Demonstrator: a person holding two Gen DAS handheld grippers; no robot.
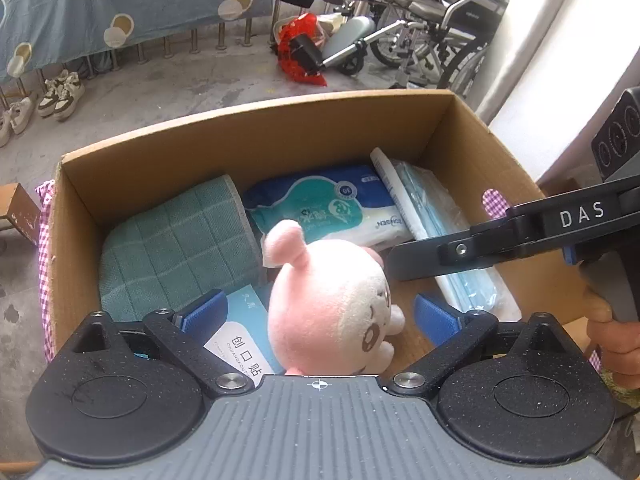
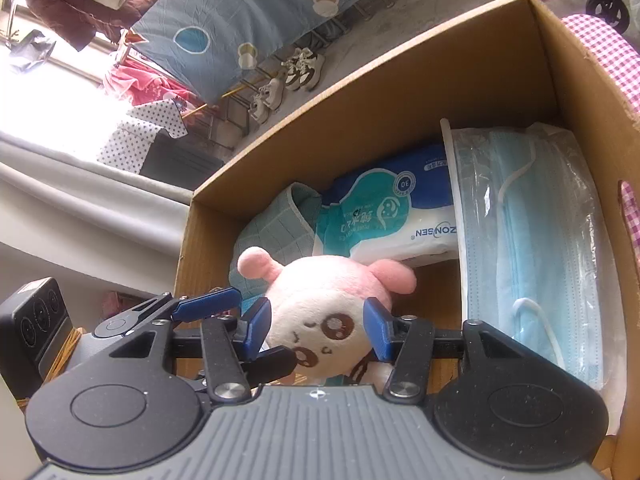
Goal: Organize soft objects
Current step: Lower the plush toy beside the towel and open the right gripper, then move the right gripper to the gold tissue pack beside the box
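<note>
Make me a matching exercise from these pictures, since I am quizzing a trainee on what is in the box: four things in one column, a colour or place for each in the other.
Things:
1. plush toy
2. folded cloth
3. pack of wipes
4. bag of face masks

Descriptions:
A. green with a grid pattern, at one end of the cardboard box
B. clear plastic with pale blue contents, against the opposite side wall
C. pink and white, with a brown-eyed face
D. blue, teal and white wrapper, by the far wall

Pairs: 1-C, 2-A, 3-D, 4-B
</note>
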